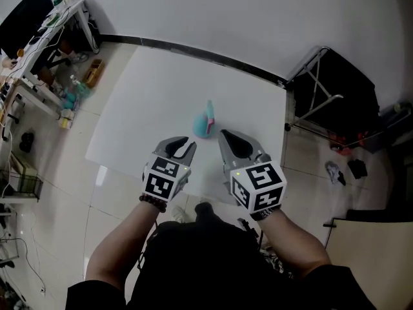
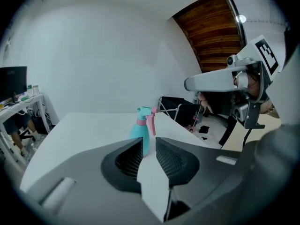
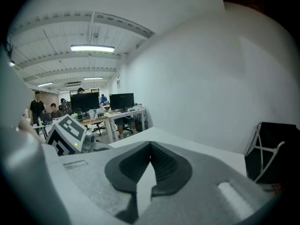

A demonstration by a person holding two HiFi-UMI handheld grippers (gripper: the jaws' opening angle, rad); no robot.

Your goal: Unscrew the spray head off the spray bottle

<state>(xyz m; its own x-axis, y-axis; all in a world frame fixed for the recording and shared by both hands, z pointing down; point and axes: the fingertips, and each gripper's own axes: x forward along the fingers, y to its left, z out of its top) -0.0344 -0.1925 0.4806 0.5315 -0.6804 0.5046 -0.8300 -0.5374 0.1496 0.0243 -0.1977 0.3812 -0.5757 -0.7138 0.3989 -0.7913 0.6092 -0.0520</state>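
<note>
We are judging the spray bottle (image 2: 139, 134) light, slick: left tongs (image 2: 149, 142), ajar and empty, suiting its body; right tongs (image 3: 150, 147), closed, its spray head (image 2: 146, 112).

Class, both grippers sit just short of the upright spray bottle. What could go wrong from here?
1. The left gripper is open only a slit, likely narrower than the spray bottle; pushing in could topple it.
2. The right gripper is shut and could knock the spray head rather than grasp it.
3. The bottle stands unbraced on the smooth table; a weak hold may let it spin with the head.
</note>
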